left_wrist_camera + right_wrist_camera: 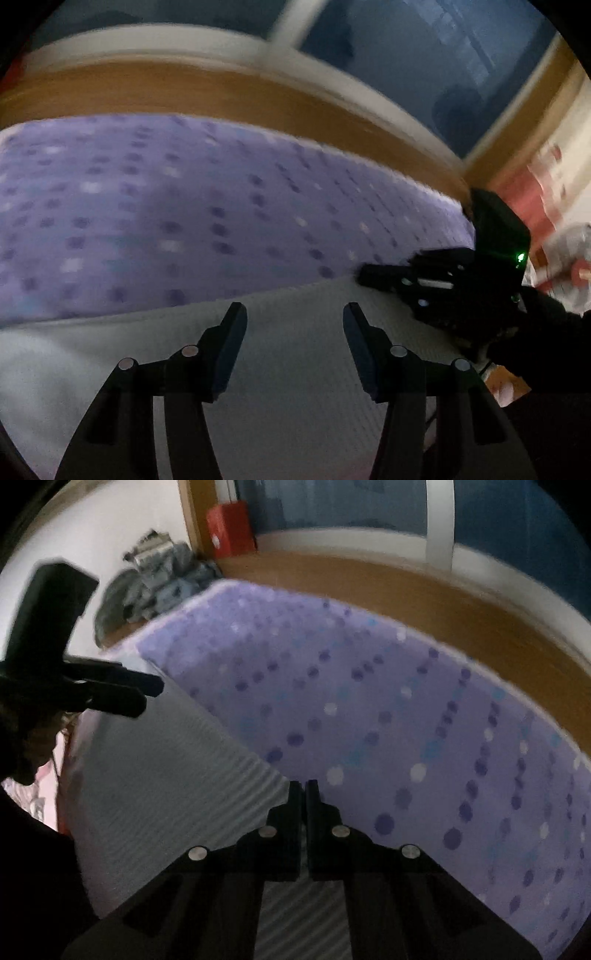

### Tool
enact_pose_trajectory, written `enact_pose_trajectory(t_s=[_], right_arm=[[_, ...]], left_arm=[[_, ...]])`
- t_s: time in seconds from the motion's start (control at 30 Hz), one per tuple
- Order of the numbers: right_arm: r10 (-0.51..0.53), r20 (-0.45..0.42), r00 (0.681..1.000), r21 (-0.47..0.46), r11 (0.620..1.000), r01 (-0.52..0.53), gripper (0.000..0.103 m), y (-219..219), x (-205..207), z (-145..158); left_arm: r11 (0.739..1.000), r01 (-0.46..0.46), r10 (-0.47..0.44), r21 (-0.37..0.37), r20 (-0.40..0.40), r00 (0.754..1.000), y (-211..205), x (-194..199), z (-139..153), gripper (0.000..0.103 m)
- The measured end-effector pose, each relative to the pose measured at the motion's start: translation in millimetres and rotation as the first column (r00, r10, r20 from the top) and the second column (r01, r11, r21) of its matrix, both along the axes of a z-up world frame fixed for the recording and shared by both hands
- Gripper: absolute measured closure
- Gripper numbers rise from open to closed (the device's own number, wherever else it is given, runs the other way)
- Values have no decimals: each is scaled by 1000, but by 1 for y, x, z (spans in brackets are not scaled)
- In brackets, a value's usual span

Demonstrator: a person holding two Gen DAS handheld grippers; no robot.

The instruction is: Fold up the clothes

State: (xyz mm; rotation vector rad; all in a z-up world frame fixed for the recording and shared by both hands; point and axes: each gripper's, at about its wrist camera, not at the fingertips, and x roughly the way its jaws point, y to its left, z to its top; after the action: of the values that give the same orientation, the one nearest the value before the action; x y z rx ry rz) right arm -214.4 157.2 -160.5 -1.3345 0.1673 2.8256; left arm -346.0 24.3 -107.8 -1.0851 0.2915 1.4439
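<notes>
Both views blurred; right claw [304,788] pinches grey garment [177,775]

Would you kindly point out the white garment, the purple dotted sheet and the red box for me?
white garment [295,369], left wrist view, on the ribbed cloth between the open fingers.
purple dotted sheet [406,720], right wrist view, on its bare dotted middle.
red box [231,528], right wrist view, on its front face.

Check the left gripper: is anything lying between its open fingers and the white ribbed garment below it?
Nothing visible does. The left gripper hangs open directly over the white ribbed garment, with bare cloth showing between its fingers. The right gripper is shut at the garment's edge by the purple dotted bedsheet, off to the side, not in the way.
</notes>
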Motion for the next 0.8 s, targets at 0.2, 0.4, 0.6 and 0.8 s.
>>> enact_pose_trajectory(t_s=[0.2,0.4,0.6,0.8], right_arm=[[-251,-54,966,63,965,254,103,22,4,20],[-162,-86,983,21,986,164,97,0,4,50],[86,116,989,75,993,-95,68,-38,-22,18],[118,131,984,111,985,-133,66,-35,-31,18]], left_arm=[[998,64,-62,16,-82,995,7,2,-11,49],[996,93,-93,8,-21,995,-4,-8,-12,49],[994,107,-107,11,29,994,-31,-16,-13,49],[997,74,-76,24,64,995,-40,-18,-14,49]])
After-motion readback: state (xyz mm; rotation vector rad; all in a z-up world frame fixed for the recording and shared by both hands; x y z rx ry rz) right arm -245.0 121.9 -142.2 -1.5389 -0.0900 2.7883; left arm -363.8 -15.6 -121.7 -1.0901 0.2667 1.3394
